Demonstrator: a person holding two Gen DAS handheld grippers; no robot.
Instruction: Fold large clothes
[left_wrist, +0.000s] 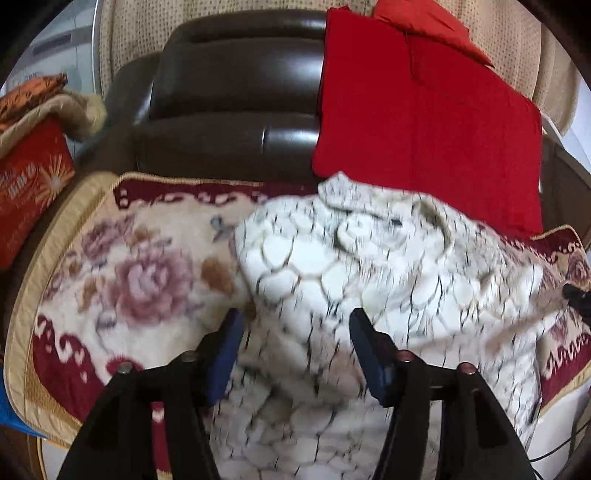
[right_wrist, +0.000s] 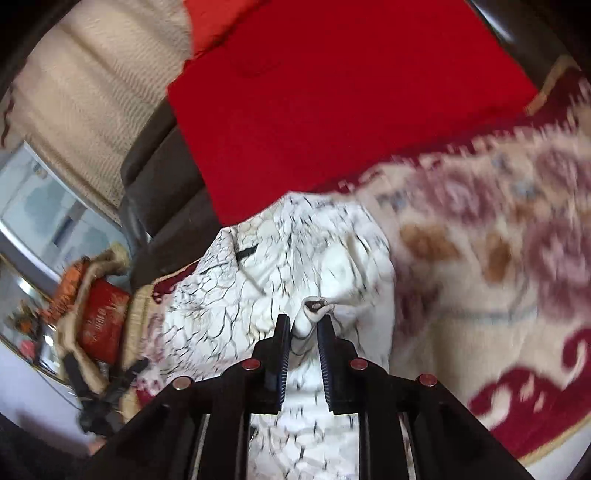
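A big white garment (left_wrist: 351, 280) with thin dark crackle lines lies in a crumpled heap on a flowered blanket (left_wrist: 140, 273). The blanket is cream with pink roses and a dark red border, and it covers the seat of a dark brown sofa (left_wrist: 229, 110). The garment sits toward the right side of the blanket and runs from the front edge back to the sofa's backrest. Its far end touches a red cloth (left_wrist: 424, 122) that hangs over the backrest. At the far left edge of the seat there is a red cushion (left_wrist: 33, 184) with gold marks.

The left hand-held gripper (left_wrist: 295, 325) is released. Its two blue pads stand wide apart above the near part of the garment, and nothing is pinched between them.

The right hand-held gripper (right_wrist: 304, 326) is clenched on the garment. Its jaws are close together, and a small bunched-up bit of white fabric (right_wrist: 310, 317) sticks up between the tips. It might be a cuff or a hem, but the view is too blurry to be sure. The rest of the garment spreads out below and behind this gripper, with the blanket beside it on the right.
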